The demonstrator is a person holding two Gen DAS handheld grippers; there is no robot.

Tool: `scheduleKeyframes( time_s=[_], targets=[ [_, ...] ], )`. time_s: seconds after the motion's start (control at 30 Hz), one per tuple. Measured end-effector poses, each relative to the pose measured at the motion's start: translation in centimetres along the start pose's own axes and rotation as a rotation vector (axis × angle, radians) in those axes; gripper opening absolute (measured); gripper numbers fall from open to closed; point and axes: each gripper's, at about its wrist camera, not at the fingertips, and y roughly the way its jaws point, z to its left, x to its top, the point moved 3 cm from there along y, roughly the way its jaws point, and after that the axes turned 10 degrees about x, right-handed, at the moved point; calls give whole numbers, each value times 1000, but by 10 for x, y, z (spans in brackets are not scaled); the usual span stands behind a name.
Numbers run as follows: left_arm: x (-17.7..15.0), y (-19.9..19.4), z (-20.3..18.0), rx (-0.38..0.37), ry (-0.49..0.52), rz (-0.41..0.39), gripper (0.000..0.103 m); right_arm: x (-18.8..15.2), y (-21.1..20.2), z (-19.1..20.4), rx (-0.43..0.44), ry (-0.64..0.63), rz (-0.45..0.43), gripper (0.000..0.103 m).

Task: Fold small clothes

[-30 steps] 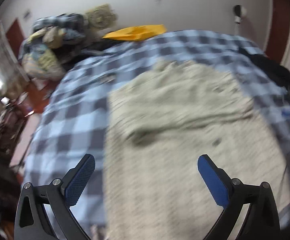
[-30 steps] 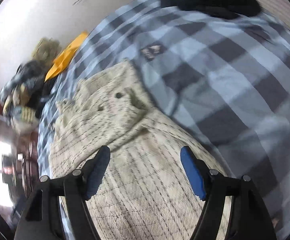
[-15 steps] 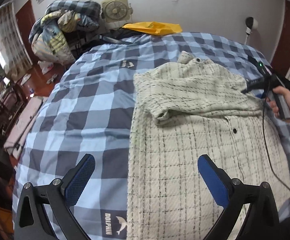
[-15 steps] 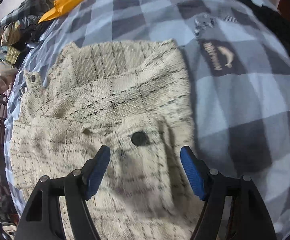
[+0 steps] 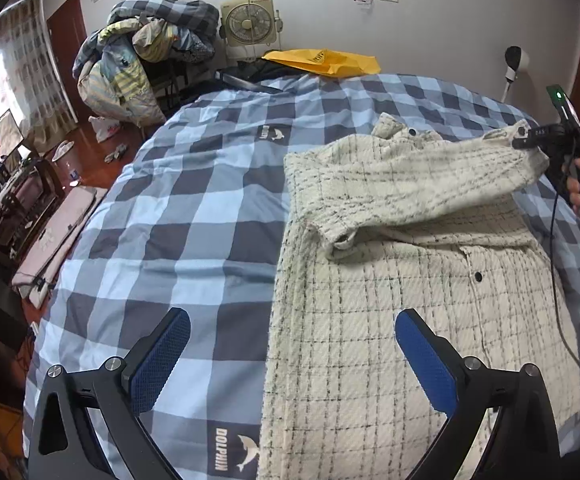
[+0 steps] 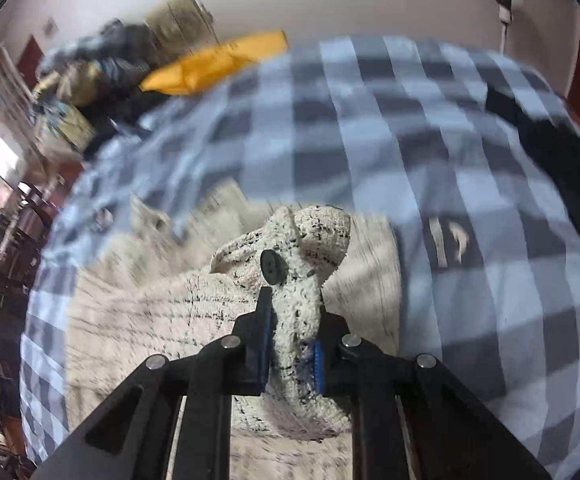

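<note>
A cream checked shirt (image 5: 389, 300) with dark buttons lies on the blue checked bed cover (image 5: 194, 216), its left side folded in. My left gripper (image 5: 290, 364) is open and empty, held above the shirt's near left edge. My right gripper (image 6: 291, 340) is shut on the shirt's sleeve cuff (image 6: 301, 256), lifted off the bed; a dark button (image 6: 272, 266) shows just past the fingers. In the left wrist view the right gripper (image 5: 529, 142) holds that sleeve (image 5: 429, 176) raised at the far right.
A yellow bag (image 5: 321, 60), a fan (image 5: 250, 20) and a pile of bedding (image 5: 142, 56) stand beyond the bed's far edge. A dark garment (image 6: 557, 160) lies at the bed's right side. The floor and furniture (image 5: 22, 196) are to the left.
My right gripper has shut on the sleeve cuff and lifted it off the bed. My left gripper has stayed open above the shirt's near edge.
</note>
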Motion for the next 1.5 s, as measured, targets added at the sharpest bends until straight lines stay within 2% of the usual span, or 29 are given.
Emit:
scheduleKeyframes(
  time_s=[0.13,0.3,0.4,0.5,0.53,0.6,0.67,0.7,0.77,0.83,0.87,0.97,1.07,1.13,1.2,1.33,1.4,1.43,1.5],
  targets=[
    [0,0,1,7,7,-8,103,-4,17,-21,-87,36,37,12],
    [0,5,6,5,-9,8,103,-12,45,-62,-123,112,124,12],
    [1,7,10,-5,-23,21,103,-29,68,-69,-168,120,193,18],
    [2,7,13,5,-27,11,103,-26,53,-79,-196,190,143,36],
    [2,8,14,8,-31,11,103,-22,41,-83,-227,226,101,47],
    [0,14,14,-1,-42,24,103,-9,12,-80,-301,230,-14,54],
    [-2,19,14,-1,-44,36,103,4,-17,-62,-362,189,-91,67],
    [-3,21,15,3,-43,41,103,7,-24,-51,-362,167,-111,68],
    [-3,22,16,9,-47,50,103,11,-34,-7,-260,95,-127,69],
    [-3,20,20,2,-62,49,103,7,-27,38,-137,31,-80,69],
    [-3,19,23,-1,-70,47,103,2,-18,68,-101,-19,-51,69],
    [-2,17,29,-8,-92,44,103,-20,16,143,-65,-198,51,69],
    [-2,20,35,-12,-107,53,103,-58,61,215,1,-364,181,69],
    [-3,22,39,-24,-124,61,103,-75,83,236,-25,-430,198,69],
    [-3,23,41,-42,-145,68,103,-92,111,243,-83,-479,236,69],
    [-6,27,41,-73,-158,79,103,-110,145,217,-117,-427,317,68],
    [-6,30,39,-64,-150,84,103,-114,152,199,-103,-337,325,70],
    [-6,32,38,-60,-148,86,103,-116,152,191,-94,-299,321,77],
    [-6,34,36,-59,-148,88,103,-115,145,187,-76,-291,320,80]
  ],
)
